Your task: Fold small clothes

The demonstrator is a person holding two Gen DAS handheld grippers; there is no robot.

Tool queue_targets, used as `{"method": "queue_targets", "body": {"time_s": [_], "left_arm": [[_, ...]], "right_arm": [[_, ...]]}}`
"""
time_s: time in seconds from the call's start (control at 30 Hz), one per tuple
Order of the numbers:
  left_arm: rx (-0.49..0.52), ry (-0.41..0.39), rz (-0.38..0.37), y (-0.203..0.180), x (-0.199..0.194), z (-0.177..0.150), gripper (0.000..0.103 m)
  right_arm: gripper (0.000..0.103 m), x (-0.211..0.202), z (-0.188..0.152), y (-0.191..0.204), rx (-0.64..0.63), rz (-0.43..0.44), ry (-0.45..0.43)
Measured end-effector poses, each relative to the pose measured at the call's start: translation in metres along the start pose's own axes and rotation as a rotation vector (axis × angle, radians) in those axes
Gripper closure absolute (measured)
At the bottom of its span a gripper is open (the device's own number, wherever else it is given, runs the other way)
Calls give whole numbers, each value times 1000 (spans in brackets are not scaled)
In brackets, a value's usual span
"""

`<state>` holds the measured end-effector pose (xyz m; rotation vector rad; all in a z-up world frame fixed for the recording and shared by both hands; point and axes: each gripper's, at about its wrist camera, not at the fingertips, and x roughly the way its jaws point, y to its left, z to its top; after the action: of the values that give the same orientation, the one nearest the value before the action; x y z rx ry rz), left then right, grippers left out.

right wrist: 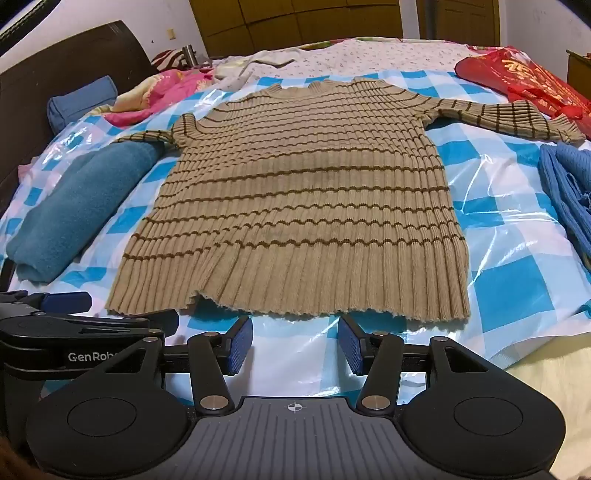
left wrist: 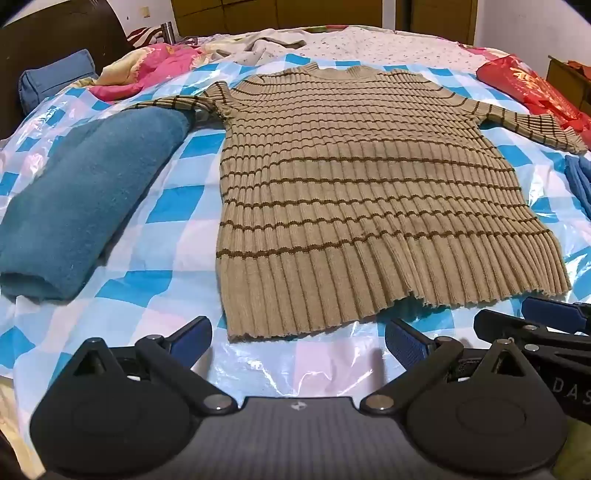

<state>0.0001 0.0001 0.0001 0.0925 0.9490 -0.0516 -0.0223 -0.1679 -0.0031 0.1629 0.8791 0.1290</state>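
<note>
The striped tan sweater [left wrist: 354, 177] lies flat on the checked plastic sheet [left wrist: 177, 266], hem nearest, both sleeves spread, apparently laid out ready for folding. The left gripper [left wrist: 298, 334] hovers just short of the hem, jaws wide and empty; the right gripper [right wrist: 295, 341] too, jaws parted on nothing. "GenRob" shows on the left gripper's body.

Blue-and-white checked plastic sheet [left wrist: 155, 218] across the bed. Blue bolster pillow [left wrist: 55, 79] at upper left, against dark headboard [right wrist: 55, 62]. Pink floral quilt [left wrist: 147, 70] beside it. Red printed bag [right wrist: 517, 77] at upper right. Wooden wardrobe doors [right wrist: 295, 18] along top edge.
</note>
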Motion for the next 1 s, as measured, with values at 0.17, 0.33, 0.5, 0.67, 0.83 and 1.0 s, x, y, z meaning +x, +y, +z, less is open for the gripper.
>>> {"method": "queue_targets", "body": {"time_s": [0.17,0.33,0.5,0.67,0.83,1.0], "left_arm": [[3,-2,1,1,0,0,0],[4,-2,3,4,1,-1,0],[8,2,14,1,1,-2,0],[5,7,16,0,1,-2,0],[9,10,20,-1,1,-3,0],[14,7,30,-2,0,-4,0]], "right_arm": [[52,0,0,0,-1,-2,3],[52,0,-1,0,-2,-4,3],[52,0,-1,-1,-1,-3,3],[52,0,-1,-1,0,-3,3],[52,-1,-2,-2,1,-3,2],[52,0,-2,-2,1,-2,2]]}}
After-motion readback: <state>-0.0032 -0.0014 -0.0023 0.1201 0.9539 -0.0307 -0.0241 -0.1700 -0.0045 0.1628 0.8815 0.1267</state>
